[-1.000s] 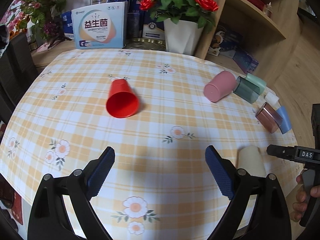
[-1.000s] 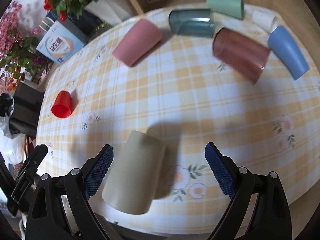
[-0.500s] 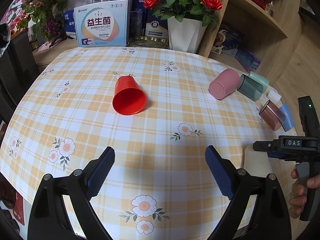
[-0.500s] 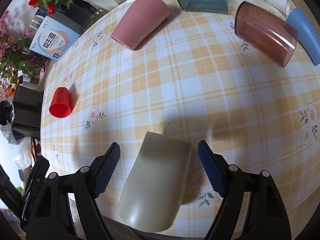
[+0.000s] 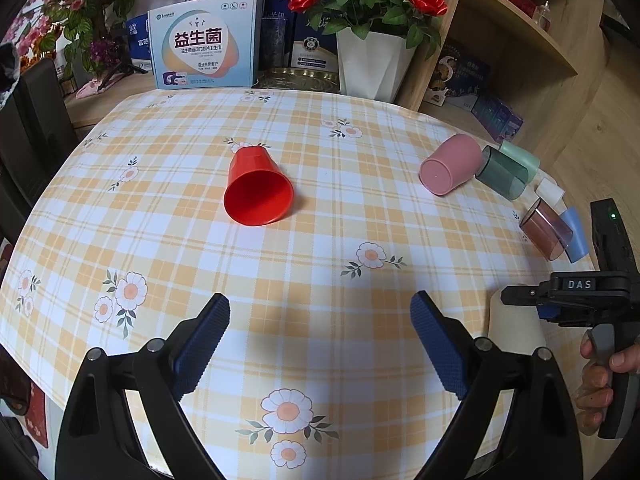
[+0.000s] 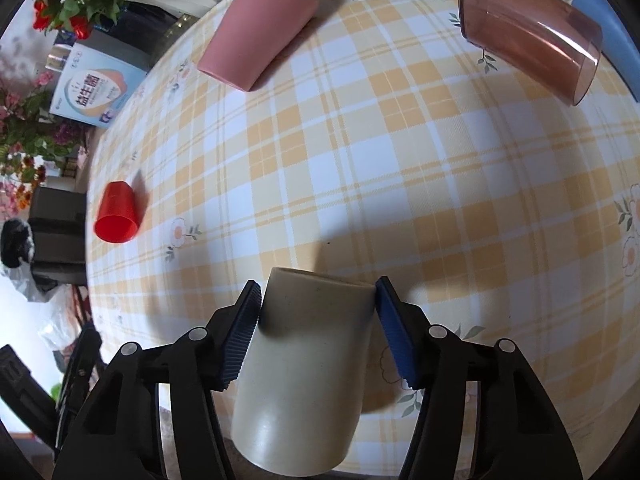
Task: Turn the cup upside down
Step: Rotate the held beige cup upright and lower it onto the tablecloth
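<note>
Now right claw (image 6: 318, 294) clamps blue pads on beige matte cylindrical cup (image 6: 304, 368) lying sideways at near edge of checked-cloth surface (image 6: 360, 160), grip mid-body, apparently for turning over. Left claw (image 5: 320, 340) hangs open, empty, aimed toward toppled red plastic cup (image 5: 258, 188).

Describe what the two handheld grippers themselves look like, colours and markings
The left gripper and the right gripper both have black skeletal frames with silver rivets and blue ribbed finger pads. Seen from the left wrist, the right one carries white DAS lettering, a green light and a grey trigger.
</note>
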Tool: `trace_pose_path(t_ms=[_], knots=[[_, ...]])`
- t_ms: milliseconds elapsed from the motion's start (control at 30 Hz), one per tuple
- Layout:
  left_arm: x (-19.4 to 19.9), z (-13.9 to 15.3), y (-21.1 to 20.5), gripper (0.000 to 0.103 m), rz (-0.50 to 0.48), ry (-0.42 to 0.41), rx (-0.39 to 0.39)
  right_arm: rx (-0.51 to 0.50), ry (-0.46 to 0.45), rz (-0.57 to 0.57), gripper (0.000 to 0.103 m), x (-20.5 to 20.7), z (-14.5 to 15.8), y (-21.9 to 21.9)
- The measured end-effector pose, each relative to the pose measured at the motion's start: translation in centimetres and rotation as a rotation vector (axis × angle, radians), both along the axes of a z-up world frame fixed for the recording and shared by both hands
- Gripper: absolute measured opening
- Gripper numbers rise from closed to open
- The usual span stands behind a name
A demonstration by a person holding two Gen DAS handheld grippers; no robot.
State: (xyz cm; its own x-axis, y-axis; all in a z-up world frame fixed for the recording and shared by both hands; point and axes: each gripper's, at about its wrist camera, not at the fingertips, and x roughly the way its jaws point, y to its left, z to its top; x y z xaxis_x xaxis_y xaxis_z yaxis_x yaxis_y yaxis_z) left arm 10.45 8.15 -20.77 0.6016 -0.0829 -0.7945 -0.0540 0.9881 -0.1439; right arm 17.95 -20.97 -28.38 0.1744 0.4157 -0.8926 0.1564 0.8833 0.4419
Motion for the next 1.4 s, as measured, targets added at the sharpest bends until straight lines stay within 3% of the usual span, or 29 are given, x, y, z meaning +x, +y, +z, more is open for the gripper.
trace_pose_path(t_ms=[300,633,1033,1300,1400], knots=[[0.0,0.4,-0.1,0.089,-0.004,-0.009,-0.001,0.029,-0.108,0.021,0.055,-2.3,2.0,-0.5],[-0.1,0.8,-0.7,0.089,-0.016,-0.010,0.011,0.018,-0.169,-0.048,0.055,-3.9,3.7,-4.1],[0.0,1.3,-1.4,0.089,-0.032,-0.017,0.008,-0.249,-0.366,-0.010,0.054,-5.0,7.7,-5.2],[0.0,1.3,-1.3,0.089,-0.030,-0.017,0.007,-0.325,-0.406,0.041,0.054,-4.8,8.1,-3.8],[0.0,1.3,-1.3,0.089,-0.030,-0.019,0.007,-0.397,-0.435,0.072,0.054,-5.0,8.3,-2.9]])
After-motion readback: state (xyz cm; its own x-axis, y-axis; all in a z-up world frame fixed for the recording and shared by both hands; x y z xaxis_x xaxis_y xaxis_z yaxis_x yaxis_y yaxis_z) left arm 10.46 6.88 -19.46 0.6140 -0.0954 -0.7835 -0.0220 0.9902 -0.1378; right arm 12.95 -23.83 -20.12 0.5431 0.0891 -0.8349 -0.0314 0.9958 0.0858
